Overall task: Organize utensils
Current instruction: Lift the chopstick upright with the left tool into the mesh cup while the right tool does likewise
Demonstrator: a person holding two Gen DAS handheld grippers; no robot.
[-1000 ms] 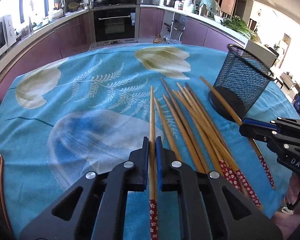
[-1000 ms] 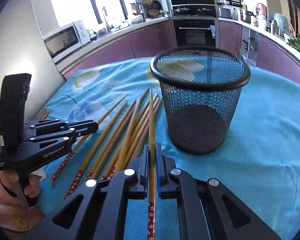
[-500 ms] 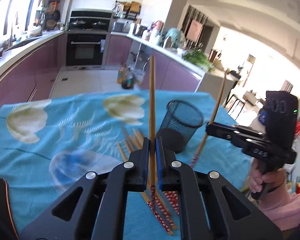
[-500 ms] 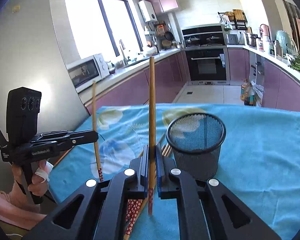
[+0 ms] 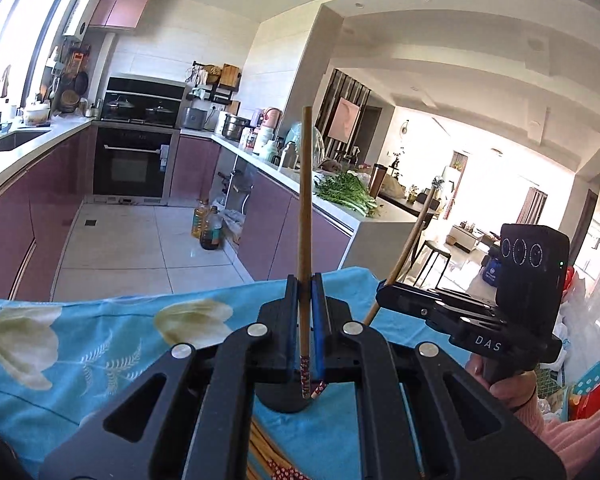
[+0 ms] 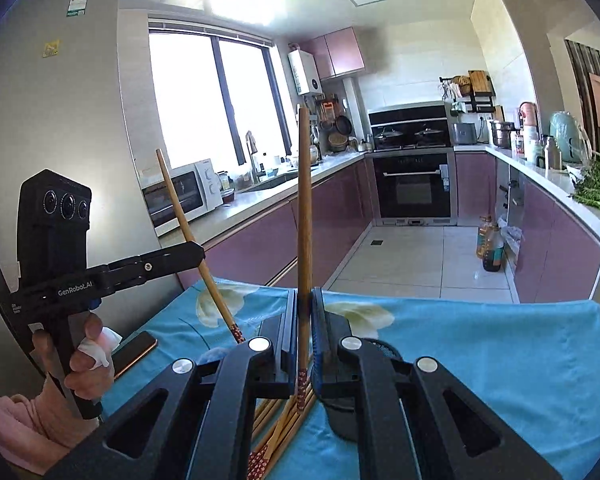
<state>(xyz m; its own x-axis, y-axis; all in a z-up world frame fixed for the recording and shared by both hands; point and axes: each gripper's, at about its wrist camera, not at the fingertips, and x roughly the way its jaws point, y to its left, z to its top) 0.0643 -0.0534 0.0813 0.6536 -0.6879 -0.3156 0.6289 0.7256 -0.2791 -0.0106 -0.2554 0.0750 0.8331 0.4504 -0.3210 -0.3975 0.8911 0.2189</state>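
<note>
My left gripper (image 5: 305,280) is shut on a wooden chopstick (image 5: 305,220) held nearly upright, its red patterned end pointing down over the black mesh cup (image 5: 284,400), which is mostly hidden behind my fingers. My right gripper (image 6: 305,294) is shut on a second chopstick (image 6: 304,208), also upright, beside the cup (image 6: 384,348). The right gripper shows in the left wrist view (image 5: 384,292) and the left gripper in the right wrist view (image 6: 198,252). Several more chopsticks (image 6: 276,432) lie on the blue floral tablecloth (image 6: 500,352), left of the cup.
A phone (image 6: 134,354) lies at the table's left edge. The table's far edge (image 5: 120,296) borders the kitchen floor. Purple cabinets and an oven (image 6: 414,184) stand beyond.
Both grippers have lifted their chopsticks off the table, tilted them upright and risen further, bringing the patterned ends close together above the cup.
</note>
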